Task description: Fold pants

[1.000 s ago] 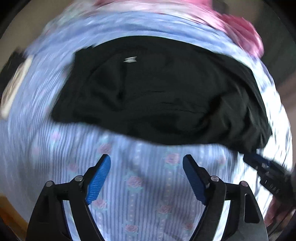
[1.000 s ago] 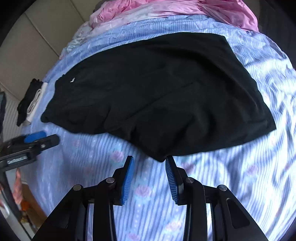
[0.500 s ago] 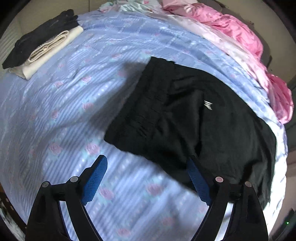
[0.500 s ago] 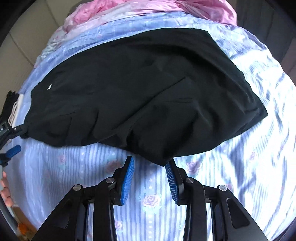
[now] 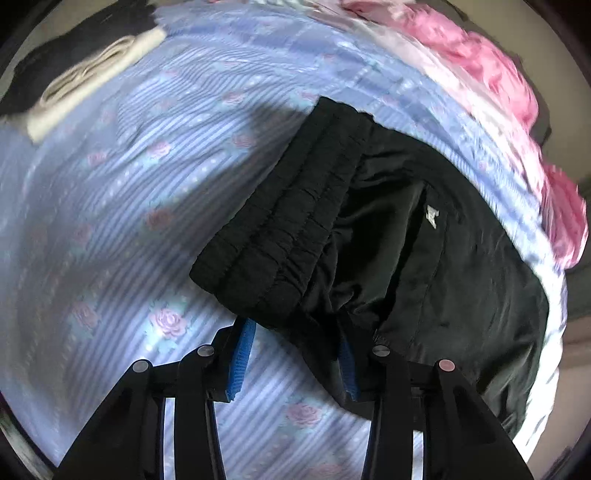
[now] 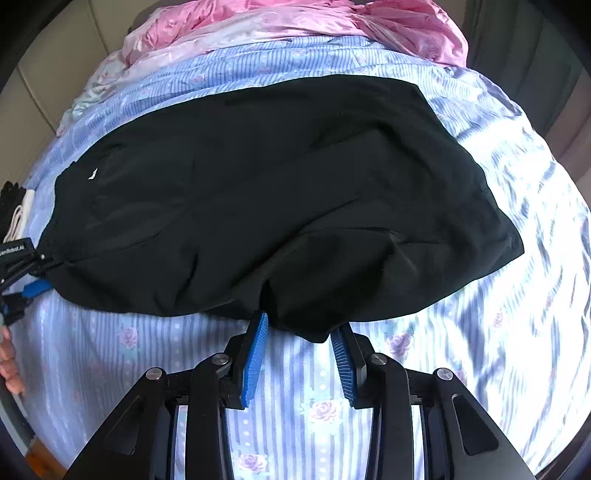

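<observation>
Black pants (image 6: 280, 206) lie spread across a blue striped floral bedsheet (image 6: 517, 332). In the left wrist view the pants' elastic waistband (image 5: 280, 229) lies just ahead, with a small white logo (image 5: 431, 218) to its right. My left gripper (image 5: 295, 332) is open, its jaws straddling the waistband's near corner; it also shows in the right wrist view (image 6: 33, 277) at the pants' left edge. My right gripper (image 6: 299, 328) is open, its blue pads either side of the pants' near bottom edge, with fabric between the tips.
Pink bedding (image 6: 295, 26) is bunched along the far side of the bed, also in the left wrist view (image 5: 498, 74). A folded stack of black and cream clothes (image 5: 77, 77) lies at the far left of the sheet. The person's fingers (image 6: 9, 365) show at the left edge.
My left gripper has moved forward to the waistband corner and its jaws have narrowed around it. My right gripper has edged forward, so the pants' bottom edge lies between its pads.
</observation>
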Tool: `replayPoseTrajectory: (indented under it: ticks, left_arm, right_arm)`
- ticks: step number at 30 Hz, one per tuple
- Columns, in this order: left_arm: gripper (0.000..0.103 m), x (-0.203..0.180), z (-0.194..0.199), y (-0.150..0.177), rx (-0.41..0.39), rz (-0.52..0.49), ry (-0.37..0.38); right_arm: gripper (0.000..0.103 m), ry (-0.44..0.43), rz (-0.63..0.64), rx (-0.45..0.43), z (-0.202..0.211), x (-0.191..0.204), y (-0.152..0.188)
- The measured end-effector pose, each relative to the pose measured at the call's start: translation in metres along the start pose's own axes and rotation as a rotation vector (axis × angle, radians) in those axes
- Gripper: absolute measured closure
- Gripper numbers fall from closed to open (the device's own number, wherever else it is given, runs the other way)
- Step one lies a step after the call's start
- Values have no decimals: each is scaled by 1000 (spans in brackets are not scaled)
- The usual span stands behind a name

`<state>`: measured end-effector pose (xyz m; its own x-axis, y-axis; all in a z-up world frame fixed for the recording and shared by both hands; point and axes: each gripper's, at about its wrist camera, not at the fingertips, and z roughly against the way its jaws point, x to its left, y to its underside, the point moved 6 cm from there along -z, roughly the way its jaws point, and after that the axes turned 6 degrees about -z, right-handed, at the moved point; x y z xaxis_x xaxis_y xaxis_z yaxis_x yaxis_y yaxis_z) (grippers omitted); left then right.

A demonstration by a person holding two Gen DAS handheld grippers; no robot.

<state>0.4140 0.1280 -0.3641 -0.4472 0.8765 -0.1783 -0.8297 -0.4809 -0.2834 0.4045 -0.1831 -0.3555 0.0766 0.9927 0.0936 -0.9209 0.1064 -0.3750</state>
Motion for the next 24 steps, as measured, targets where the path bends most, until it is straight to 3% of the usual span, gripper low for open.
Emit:
replayPoseTrajectory:
  ticks: [2,3,4,7,12,19,24]
  left_arm:
    - [60,-1,-1,0,-2,-34,-17]
    - [60,-2,-1,0,-3,-50,-25]
    - [60,-3,-1,0,-5,-63,-34]
    - [60,-10,4,2,-22,-135,-94]
    - [60,-13,4,7,-19,-176,-143]
    - [57,-6,-2,7,32,-130,-153]
    - [26,0,2,7,55,-168,-275]
  right_arm:
    - [68,-18,2,17,-3,-3,2]
    - [72,-36,-2,30,-5,-4,3]
    - [90,-45,-2,37,-6,-6,4]
    - [100,-21,15,47,-5,-11,7]
    - [102,9,-37,84,4,-28,17]
    - [102,40,-57,143,-8,-32,28]
    - [100,68,-59,180,-15,-32,27]
